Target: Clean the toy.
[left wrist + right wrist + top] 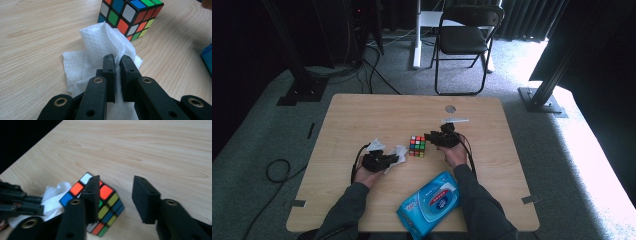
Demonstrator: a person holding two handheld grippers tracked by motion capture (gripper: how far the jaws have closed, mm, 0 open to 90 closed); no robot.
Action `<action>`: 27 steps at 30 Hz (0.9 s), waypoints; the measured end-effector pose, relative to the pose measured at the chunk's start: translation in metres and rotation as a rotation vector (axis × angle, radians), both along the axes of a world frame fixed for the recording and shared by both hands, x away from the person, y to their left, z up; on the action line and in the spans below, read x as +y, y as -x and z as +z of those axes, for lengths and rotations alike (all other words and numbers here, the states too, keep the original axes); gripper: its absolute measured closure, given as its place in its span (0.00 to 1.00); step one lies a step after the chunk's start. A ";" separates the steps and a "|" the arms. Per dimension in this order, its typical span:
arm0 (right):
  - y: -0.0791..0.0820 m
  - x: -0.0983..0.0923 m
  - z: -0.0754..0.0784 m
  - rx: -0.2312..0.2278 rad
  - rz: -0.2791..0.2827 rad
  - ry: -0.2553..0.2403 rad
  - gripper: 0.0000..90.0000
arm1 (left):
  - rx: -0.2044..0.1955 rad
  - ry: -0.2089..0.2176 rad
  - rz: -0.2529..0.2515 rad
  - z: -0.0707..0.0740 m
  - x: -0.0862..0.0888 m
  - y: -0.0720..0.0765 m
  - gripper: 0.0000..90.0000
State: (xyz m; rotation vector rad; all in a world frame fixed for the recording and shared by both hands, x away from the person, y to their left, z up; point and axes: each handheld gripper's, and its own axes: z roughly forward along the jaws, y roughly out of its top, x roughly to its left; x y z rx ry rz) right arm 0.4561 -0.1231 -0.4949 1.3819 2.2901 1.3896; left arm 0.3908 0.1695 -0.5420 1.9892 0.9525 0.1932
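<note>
While the table (pixel 362 115) offers wide bare wood from 9 through 12 to 3 o'clock of the work, its near edge at 6 o'clock is crowded by the wipes pack (pixel 430 203), which overhangs it slightly; a backward sweep of either forearm could push the pack off. The cube (pixel 417 146) sits near the table centre, well clear of every edge. The right tool (pixel 115 200) stands open at the cube's 3 o'clock, one jaw overlapping it in the right gripper view; whether it touches cannot be told, but a careless closure could skid the cube. The left tool (pixel 118 65) is clamped on the white tissue (pixel 100 47), at the cube's 9 o'clock; dragging could tear it.
</note>
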 end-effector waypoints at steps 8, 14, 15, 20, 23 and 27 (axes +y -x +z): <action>0.007 0.014 -0.003 0.061 0.030 0.065 0.60 | -0.002 0.001 0.000 0.000 0.000 0.000 0.93; 0.003 0.020 -0.002 0.062 0.041 0.090 0.64 | -0.002 0.001 0.000 0.000 0.000 0.000 0.93; 0.003 0.020 -0.002 0.062 0.039 0.089 0.65 | -0.002 0.001 0.000 0.000 0.000 0.000 0.93; 0.000 0.018 -0.003 0.083 0.043 0.056 0.73 | -0.003 0.001 0.000 0.000 0.000 0.000 0.93; 0.001 0.017 -0.004 0.098 0.042 0.035 0.77 | -0.003 0.000 0.000 0.000 -0.001 0.000 0.93; -0.001 0.014 -0.006 0.126 0.033 -0.004 0.78 | -0.003 0.001 -0.001 0.000 0.000 0.000 0.93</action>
